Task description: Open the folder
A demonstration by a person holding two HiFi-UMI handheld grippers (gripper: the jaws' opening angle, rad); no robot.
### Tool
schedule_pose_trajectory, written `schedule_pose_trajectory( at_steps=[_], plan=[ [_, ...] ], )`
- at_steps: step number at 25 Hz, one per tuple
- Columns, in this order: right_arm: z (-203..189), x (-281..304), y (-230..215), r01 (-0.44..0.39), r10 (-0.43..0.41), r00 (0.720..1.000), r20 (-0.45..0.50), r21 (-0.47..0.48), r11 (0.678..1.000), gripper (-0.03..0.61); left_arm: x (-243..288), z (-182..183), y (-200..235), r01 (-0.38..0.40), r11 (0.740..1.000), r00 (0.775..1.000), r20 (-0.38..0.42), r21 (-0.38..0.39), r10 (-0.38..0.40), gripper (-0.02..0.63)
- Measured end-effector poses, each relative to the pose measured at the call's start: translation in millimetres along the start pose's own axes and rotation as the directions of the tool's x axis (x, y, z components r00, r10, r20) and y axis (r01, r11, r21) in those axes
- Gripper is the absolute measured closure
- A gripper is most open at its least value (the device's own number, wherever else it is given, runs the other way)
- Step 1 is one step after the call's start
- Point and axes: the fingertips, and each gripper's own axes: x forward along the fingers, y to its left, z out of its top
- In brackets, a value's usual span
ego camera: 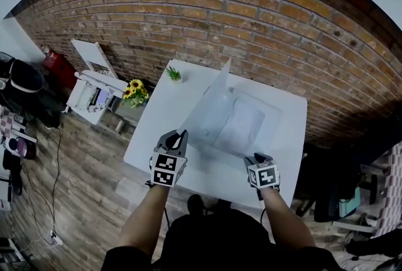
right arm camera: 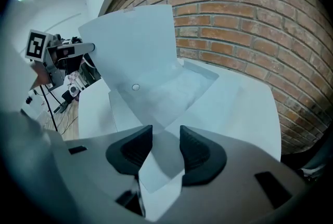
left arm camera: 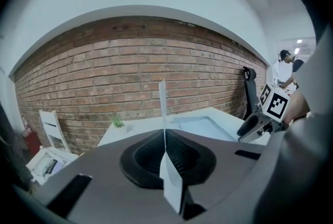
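A translucent white folder (ego camera: 244, 126) lies on the white table (ego camera: 151, 138). Its front cover (ego camera: 212, 103) stands lifted, nearly upright, hinged along the folder's left side. My left gripper (ego camera: 178, 136) is shut on the cover's near edge; in the left gripper view the thin sheet (left arm camera: 162, 108) runs edge-on between the closed jaws of the left gripper (left arm camera: 164, 140). My right gripper (ego camera: 258, 158) hovers at the folder's near right corner, jaws open. In the right gripper view a corner of the folder (right arm camera: 156, 166) lies in the gap of the right gripper (right arm camera: 165, 137), not pinched. The raised cover (right arm camera: 138, 51) shows a snap button (right arm camera: 136, 87).
A small green plant (ego camera: 174, 74) stands at the table's far left corner. Yellow flowers (ego camera: 135, 91) and a white rack (ego camera: 94, 92) sit on the floor to the left. A brick wall (ego camera: 264, 18) runs behind the table. Dark furniture (ego camera: 342, 194) stands to the right.
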Motion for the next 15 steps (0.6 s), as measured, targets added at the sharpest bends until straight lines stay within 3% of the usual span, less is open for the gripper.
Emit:
schedule_pose_trajectory(
  at_steps=[15],
  plan=[
    [10.5,8.7,-14.6,0.005,-0.005,1.0,-0.007,-0.023,1.0,0.403,-3.3,-50.6,56.2,-0.164,0.975,0.983,-0.11,-0.148,0.149,0.589]
  ],
)
